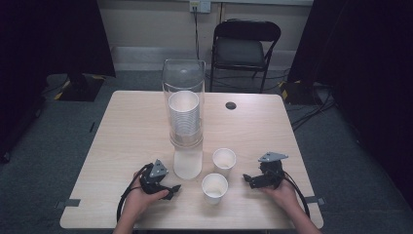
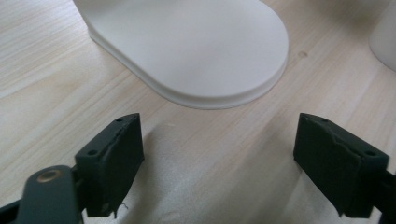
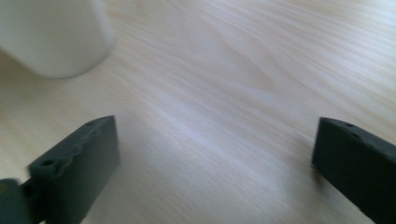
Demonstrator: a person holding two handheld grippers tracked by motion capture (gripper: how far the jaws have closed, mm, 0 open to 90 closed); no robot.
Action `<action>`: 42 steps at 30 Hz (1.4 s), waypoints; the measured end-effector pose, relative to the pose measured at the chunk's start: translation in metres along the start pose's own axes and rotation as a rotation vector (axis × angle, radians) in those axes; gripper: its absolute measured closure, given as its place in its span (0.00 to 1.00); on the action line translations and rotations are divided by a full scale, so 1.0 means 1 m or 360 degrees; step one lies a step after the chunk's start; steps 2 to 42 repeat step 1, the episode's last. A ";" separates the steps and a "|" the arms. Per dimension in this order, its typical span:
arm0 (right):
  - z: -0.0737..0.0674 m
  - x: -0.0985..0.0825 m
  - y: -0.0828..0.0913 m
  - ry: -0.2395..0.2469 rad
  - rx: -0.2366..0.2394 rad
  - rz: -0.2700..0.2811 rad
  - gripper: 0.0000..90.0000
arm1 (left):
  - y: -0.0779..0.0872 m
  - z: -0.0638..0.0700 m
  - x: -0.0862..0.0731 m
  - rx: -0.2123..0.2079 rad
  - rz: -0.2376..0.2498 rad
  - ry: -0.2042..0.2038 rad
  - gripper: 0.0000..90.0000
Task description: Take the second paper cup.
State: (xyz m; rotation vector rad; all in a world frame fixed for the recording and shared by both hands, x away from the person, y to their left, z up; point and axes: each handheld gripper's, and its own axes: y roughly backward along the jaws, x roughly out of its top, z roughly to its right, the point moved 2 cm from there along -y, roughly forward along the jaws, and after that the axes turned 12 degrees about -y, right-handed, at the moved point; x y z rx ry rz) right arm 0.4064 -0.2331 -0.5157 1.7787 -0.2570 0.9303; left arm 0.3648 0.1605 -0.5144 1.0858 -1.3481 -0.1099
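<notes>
A tall clear tube (image 1: 183,97) with a stack of white paper cups (image 1: 184,113) inside stands on a white base (image 1: 187,165) at the middle of the light wooden table (image 1: 131,131). Two single white paper cups stand upright right of the base, one farther (image 1: 224,160) and one nearer (image 1: 215,187). My left gripper (image 1: 174,190) rests low by the front edge, open and empty, just left of the base (image 2: 196,46). My right gripper (image 1: 247,179) is open and empty too, right of the cups, with one cup (image 3: 51,37) ahead at its left.
A small black round cap (image 1: 231,105) sits in the tabletop behind the tube. A black folding chair (image 1: 246,46) stands beyond the far edge. Dark curtains hang at both sides. Cables trail from both grippers over the front edge.
</notes>
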 end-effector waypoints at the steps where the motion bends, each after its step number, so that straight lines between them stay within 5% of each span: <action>1: 0.001 0.000 0.001 -0.0025 -0.0030 0.0007 0.00 | 0.000 0.000 0.000 -0.0006 0.0004 0.0013 0.17; 42: 0.001 0.000 0.001 -0.0025 -0.0030 0.0007 0.00 | 0.000 0.000 0.000 -0.0006 0.0004 0.0013 0.17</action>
